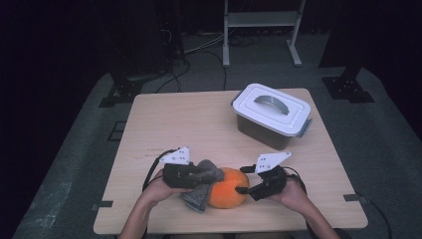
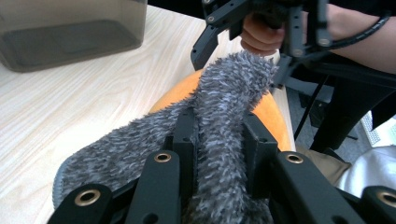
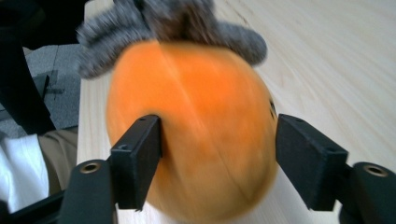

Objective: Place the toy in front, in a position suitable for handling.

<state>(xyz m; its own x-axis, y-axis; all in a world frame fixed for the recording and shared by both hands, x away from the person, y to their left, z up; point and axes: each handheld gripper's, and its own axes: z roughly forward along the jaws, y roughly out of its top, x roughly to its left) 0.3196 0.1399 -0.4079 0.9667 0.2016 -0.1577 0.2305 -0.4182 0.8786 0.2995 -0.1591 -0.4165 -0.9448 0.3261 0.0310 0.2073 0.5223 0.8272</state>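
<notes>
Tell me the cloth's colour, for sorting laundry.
Mottled grey cloth, best in the left gripper view.

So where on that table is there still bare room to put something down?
The wooden table is bare all along its left and far-left side, beside the lidded box, and between that box and the hands. It is crowded at the near edge, around the orange ball and grey cloth.

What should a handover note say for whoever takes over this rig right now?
Left gripper: shut on the grey cloth, which is draped over the orange pumpkin.
Right gripper: open, jaws either side of the pumpkin; the left jaw sits at its skin, the right stands clear.
Pumpkin sits at the near table edge; lidded box far right, closed.
Done: cloth brought onto the pumpkin.
Left: probably steady the pumpkin, then wipe.
</notes>
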